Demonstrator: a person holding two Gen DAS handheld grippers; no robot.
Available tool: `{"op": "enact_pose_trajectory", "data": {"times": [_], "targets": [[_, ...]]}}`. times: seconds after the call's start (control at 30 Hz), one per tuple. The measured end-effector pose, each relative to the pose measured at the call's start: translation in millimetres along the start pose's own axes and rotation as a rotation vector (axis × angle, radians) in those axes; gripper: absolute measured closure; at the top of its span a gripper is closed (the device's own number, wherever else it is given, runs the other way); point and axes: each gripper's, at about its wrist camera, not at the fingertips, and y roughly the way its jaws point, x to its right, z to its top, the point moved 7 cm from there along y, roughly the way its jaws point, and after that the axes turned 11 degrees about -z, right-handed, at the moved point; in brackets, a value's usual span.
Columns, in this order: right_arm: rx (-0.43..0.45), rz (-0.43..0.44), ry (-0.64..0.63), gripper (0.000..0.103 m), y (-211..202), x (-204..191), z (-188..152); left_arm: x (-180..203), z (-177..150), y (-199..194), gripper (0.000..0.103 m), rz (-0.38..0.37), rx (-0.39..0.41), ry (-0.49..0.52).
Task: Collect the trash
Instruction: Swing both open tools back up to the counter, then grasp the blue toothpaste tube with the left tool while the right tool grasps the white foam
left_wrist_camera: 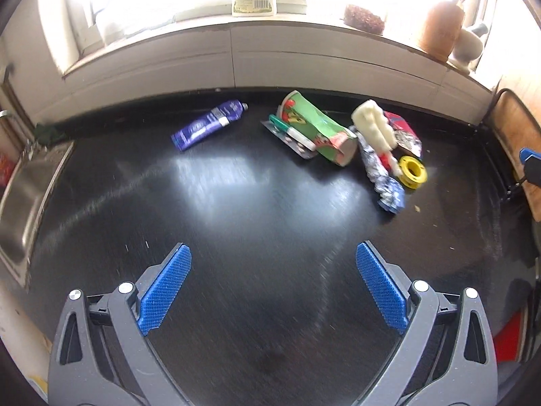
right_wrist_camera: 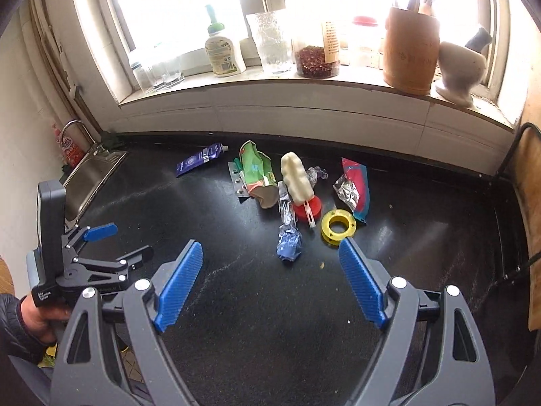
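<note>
Trash lies on a black counter (left_wrist_camera: 236, 203) near the back wall: a purple tube (left_wrist_camera: 208, 125), a crushed green carton (left_wrist_camera: 318, 133) over a blister pack (left_wrist_camera: 290, 140), a cream foam piece (left_wrist_camera: 373, 125), crumpled foil wrappers (left_wrist_camera: 382, 176), a red-blue packet (left_wrist_camera: 404, 132) and a yellow tape spool (left_wrist_camera: 412, 171). In the right wrist view they are the tube (right_wrist_camera: 199, 160), carton (right_wrist_camera: 257, 174), foam piece (right_wrist_camera: 296, 177), wrapper (right_wrist_camera: 287, 233), packet (right_wrist_camera: 353, 189), spool (right_wrist_camera: 338, 228) and a red lid (right_wrist_camera: 309, 211). My left gripper (left_wrist_camera: 272, 291) is open and empty, short of the pile. My right gripper (right_wrist_camera: 270, 286) is open and empty. The left gripper also shows at lower left of the right wrist view (right_wrist_camera: 101, 247).
A steel sink (right_wrist_camera: 88, 182) with a tap sits at the counter's left end. The windowsill holds a bottle (right_wrist_camera: 223, 50), jars (right_wrist_camera: 316, 57), a wooden utensil holder (right_wrist_camera: 410, 50) and a mortar (right_wrist_camera: 461, 67). A wooden board in a rack (right_wrist_camera: 531, 220) stands at right.
</note>
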Motion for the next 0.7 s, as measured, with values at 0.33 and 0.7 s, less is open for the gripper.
{"op": "enact_pose_trajectory", "data": {"times": [0.33, 0.7], "targets": [[-0.089, -0.011, -0.031, 0.023, 95, 10, 41, -68, 75, 83, 0.008, 0.051, -0.053, 0.284], [-0.227, -0.067, -0.123, 0.031, 211, 9, 65, -125, 138, 197, 0.008, 0.025, -0.114, 0.431]]}}
